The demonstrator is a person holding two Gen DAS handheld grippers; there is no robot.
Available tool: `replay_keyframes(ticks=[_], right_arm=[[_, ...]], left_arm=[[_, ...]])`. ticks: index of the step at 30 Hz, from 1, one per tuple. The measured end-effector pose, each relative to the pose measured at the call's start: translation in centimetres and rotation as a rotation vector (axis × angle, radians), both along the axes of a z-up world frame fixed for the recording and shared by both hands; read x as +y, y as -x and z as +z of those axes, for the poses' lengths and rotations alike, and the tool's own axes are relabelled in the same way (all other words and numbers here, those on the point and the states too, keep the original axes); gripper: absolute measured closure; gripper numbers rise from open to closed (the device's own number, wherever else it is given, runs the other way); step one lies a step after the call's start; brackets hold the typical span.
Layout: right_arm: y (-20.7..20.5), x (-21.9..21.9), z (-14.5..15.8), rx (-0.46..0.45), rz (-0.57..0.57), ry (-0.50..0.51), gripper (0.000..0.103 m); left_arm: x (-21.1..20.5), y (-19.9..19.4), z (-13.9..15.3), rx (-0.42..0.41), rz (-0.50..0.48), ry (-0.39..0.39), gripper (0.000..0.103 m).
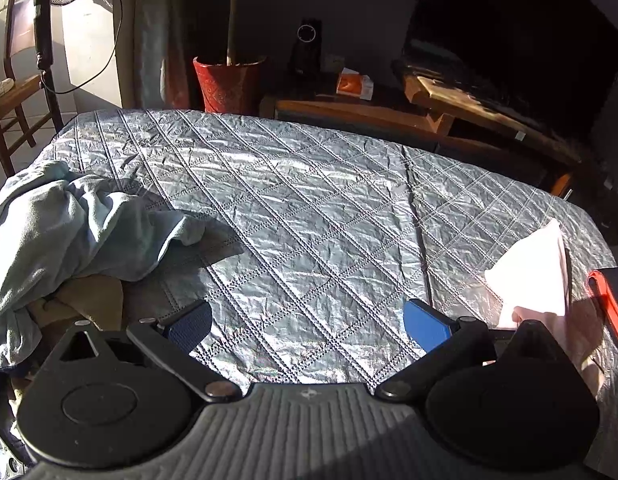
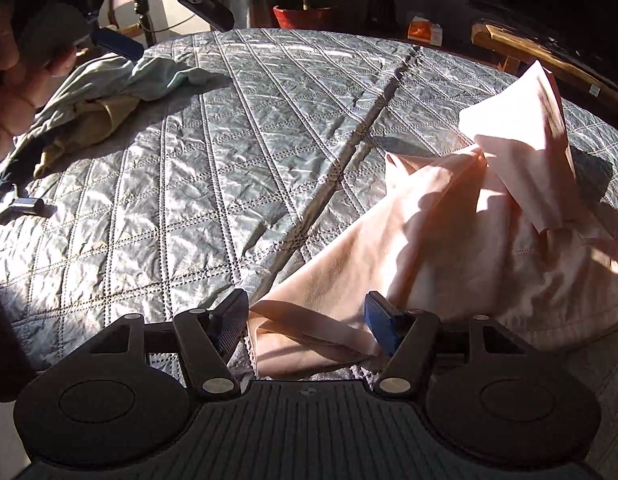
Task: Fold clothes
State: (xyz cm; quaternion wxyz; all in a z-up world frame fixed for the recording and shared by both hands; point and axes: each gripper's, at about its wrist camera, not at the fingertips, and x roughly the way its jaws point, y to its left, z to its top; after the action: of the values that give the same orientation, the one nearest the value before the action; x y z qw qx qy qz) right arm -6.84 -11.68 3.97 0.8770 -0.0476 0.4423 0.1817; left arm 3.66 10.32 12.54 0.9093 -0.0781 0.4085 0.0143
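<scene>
A pink garment (image 2: 469, 220) lies crumpled on the right side of the grey quilted cover (image 2: 189, 200), with one corner standing up. A flat fold of it reaches back between the fingers of my right gripper (image 2: 307, 324), which is open, its pads apart over the cloth. In the left wrist view my left gripper (image 1: 308, 326) is open above bare quilt (image 1: 309, 200) with nothing in it. A light blue garment (image 1: 69, 220) is heaped at the left over a tan one (image 1: 93, 300). The pink garment (image 1: 537, 276) shows at the right edge.
A person's hand (image 2: 13, 88) holds the left gripper at the upper left of the right wrist view. A black buckle (image 2: 25, 205) lies on the quilt at the left. Beyond the far edge stand a red pot (image 1: 229, 84), a fan stand (image 1: 45, 40), a wooden chair (image 1: 9, 104) and dark wooden furniture (image 1: 449, 96).
</scene>
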Motion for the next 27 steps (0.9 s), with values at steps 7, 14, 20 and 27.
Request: replay_keyframes(ticks=[7,14,20,27], right_arm=[[0.3,-1.5,-0.4,-0.032,-0.042,-0.045,0.101],[1.2,-5.5,3.7,-0.034,-0.131,-0.354,0.101],[0.3,-5.5,11.6,-0.234,-0.106,-0.51,0.101],[-5.7,-1.3,15.0,-0.313,-0.003,-0.519,0.082]], left_arm=[[0.1,0.0,0.0,0.0,-0.002,0.004,0.001],[0.2,0.1,0.1,-0.003,0.005,0.006,0.001],[1.2,0.1,0.6,-0.022,0.047,0.021,0.001],[2.6,0.2,1.0,-0.038,0.101,0.016,0.001]])
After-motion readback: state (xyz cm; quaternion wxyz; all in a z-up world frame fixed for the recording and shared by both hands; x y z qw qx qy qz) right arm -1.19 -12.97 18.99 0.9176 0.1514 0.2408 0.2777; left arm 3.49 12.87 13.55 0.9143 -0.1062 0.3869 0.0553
